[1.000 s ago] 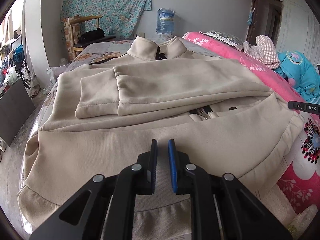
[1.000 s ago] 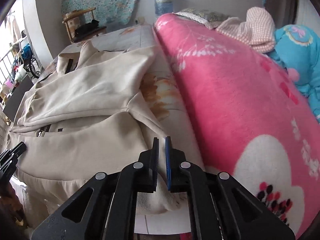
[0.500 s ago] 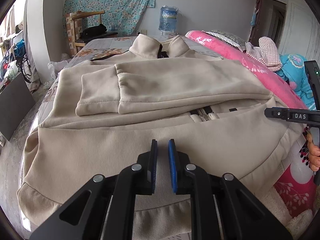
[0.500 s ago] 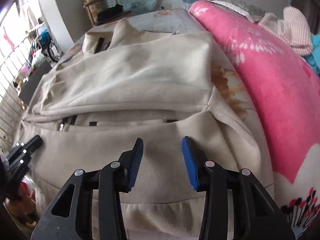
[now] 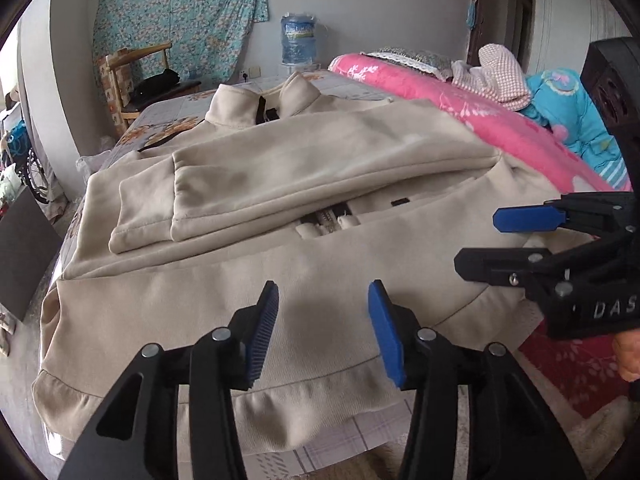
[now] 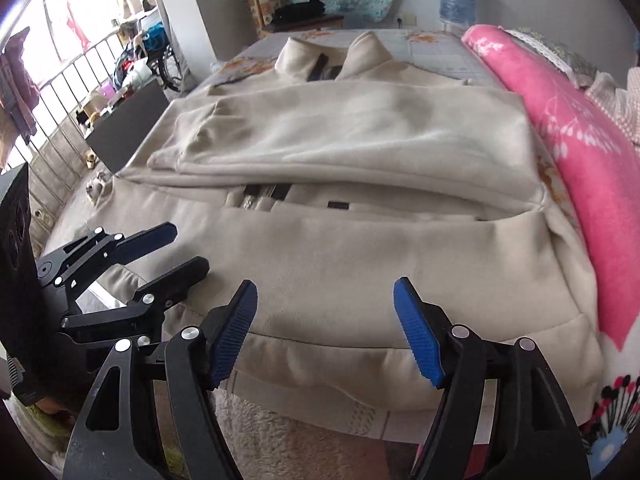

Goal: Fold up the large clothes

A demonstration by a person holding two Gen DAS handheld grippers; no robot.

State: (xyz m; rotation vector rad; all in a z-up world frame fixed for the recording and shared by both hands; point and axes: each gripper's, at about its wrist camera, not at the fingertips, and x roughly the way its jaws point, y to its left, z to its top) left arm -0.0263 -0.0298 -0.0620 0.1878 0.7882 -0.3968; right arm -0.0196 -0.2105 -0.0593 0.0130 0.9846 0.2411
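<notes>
The beige jacket [image 5: 304, 280] lies spread on the bed [image 6: 436, 52], collar toward the far edge and hem along the near edge, with both sleeves [image 5: 280, 184] laid across the chest so the body is a compact block, which I take as readiness for the bottom-up fold; the left tool [image 5: 323, 330] hangs just above the hem, toward the near left corner of the bed, its jaws having just been opening to a moderate gap with nothing between them; the right tool [image 6: 326, 330] hovers over the hem nearer the pink blanket [image 6: 592, 168], its jaws also just opened and wider, likewise empty; both point down at the hem band, apparently to pinch it at two spots so the fold lifts evenly; the left wrist view shows the right tool [image 5: 500, 244] from the side, poised clear of the cloth, and the blue bedding [image 5: 576, 120] beyond the blanket; the right wrist view alone shows the railing [image 6: 60, 100] and clutter past the bed's left edge, and the left tool [image 6: 176, 252] near the jacket's left hem corner.
</notes>
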